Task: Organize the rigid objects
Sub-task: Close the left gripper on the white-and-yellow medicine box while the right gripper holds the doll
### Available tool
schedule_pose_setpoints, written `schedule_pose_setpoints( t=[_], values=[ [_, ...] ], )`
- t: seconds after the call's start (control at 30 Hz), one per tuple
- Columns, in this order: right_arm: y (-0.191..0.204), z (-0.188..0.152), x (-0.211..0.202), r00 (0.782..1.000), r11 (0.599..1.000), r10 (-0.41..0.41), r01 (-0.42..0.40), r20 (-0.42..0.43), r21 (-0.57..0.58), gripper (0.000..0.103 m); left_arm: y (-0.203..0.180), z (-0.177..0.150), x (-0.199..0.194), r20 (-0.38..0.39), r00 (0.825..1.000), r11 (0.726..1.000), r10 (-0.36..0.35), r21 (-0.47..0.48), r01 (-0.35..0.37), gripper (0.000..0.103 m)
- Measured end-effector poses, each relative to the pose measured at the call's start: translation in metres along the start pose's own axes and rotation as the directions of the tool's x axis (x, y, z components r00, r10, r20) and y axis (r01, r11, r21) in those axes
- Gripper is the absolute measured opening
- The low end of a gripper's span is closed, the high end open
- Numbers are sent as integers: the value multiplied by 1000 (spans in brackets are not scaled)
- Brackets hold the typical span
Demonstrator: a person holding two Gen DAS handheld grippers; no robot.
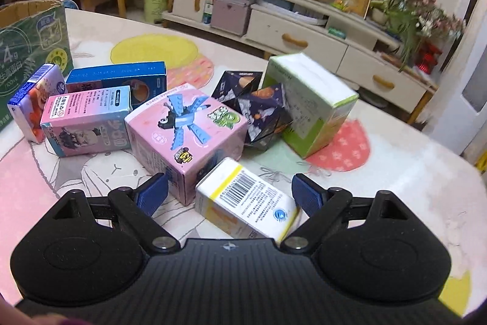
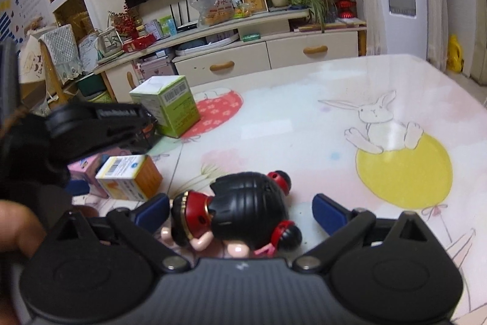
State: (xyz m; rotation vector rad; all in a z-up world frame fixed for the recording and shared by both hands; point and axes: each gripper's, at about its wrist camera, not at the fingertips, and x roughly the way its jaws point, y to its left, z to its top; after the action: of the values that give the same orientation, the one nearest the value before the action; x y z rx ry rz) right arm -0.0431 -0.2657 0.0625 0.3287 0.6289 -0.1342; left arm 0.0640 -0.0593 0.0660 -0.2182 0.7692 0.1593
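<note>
Where boxes crowd the table, left gripper released around barcode box, right gripper released, perhaps touching doll.

Printed card, shiny plastic and a slick table cover under my tongs

My left gripper is matt black ribbed plastic with ridged blue pads and small metal pivot pins; between its fingers lies a smooth white and yellow card box, and at eleven o'clock from it a semi-glossy pink card cube. At one o'clock stands a matt green and white carton. Between the fingers of my right gripper lies a doll figure of glossy hard plastic. The tablecloth looks smooth and faintly shiny.
</note>
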Motion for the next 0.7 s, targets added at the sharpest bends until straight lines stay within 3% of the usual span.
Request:
schedule_pose_setpoints(
  t=[0.17,0.33,0.37,0.53,0.6,0.7],
  values=[
    [-3,2,-1,1000,1000,14,-14,-9,11,100,4,-6,10,-64,998,1000,26,16,-25,103],
    [-2,2,-3,1000,1000,13,-13,-11,7,100,20,-16,-1,-64,998,998,21,55,-18,103],
    [-1,2,-2,1000,1000,13,-13,-13,4,100,23,-18,-2,-3,990,990,141,18,-141,103],
    [4,1,-1,1000,1000,0,-1,-9,-24,97,32,-30,-8,27,991,986,135,96,-137,103],
    [5,1,0,1000,1000,6,-6,-1,-28,94,35,-30,-9,42,991,985,127,113,-131,99],
    [6,1,2,1000,999,23,-23,2,-30,88,36,-31,-12,59,994,982,92,159,-101,78]
  ],
)
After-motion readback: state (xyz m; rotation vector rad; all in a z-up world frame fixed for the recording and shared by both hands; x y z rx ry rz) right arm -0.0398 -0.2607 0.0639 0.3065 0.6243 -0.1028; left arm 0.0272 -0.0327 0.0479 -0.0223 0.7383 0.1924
